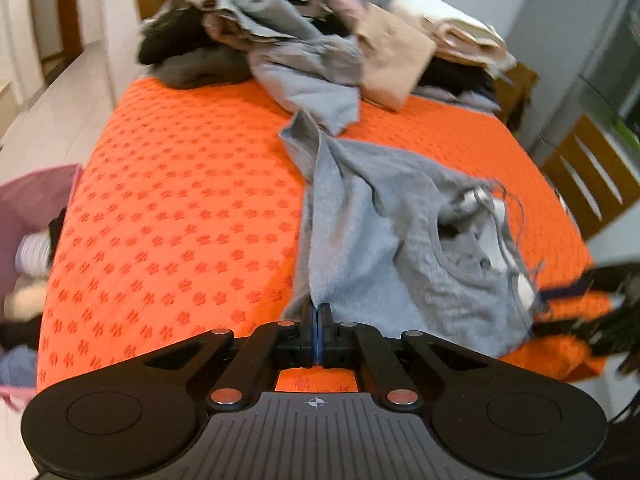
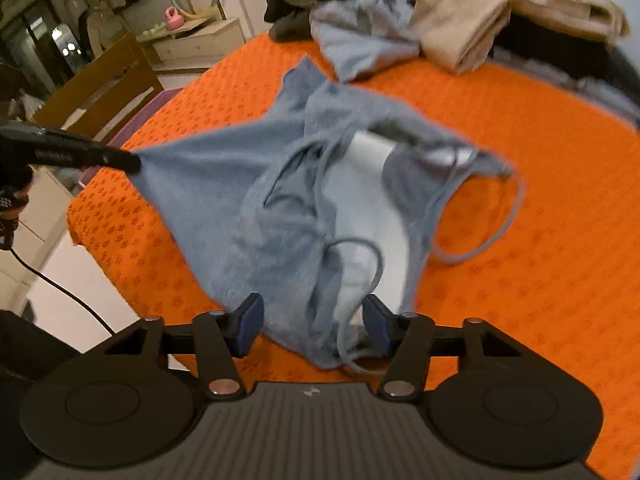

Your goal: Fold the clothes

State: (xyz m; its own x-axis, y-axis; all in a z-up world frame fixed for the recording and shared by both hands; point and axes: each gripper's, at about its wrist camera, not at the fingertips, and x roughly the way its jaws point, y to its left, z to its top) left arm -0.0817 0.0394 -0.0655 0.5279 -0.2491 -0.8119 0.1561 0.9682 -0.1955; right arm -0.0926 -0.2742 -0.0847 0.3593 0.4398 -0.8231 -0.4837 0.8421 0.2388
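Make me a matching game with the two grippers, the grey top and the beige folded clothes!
Things:
1. left gripper
2. right gripper
3. grey top
4. beige folded clothes

States:
A. stacked at the far end of the table
B. open, fingers on either side of cloth
C. shut on an edge of cloth
D. stretched out over the orange cover

Pairs: 1-C, 2-B, 3-D, 4-A
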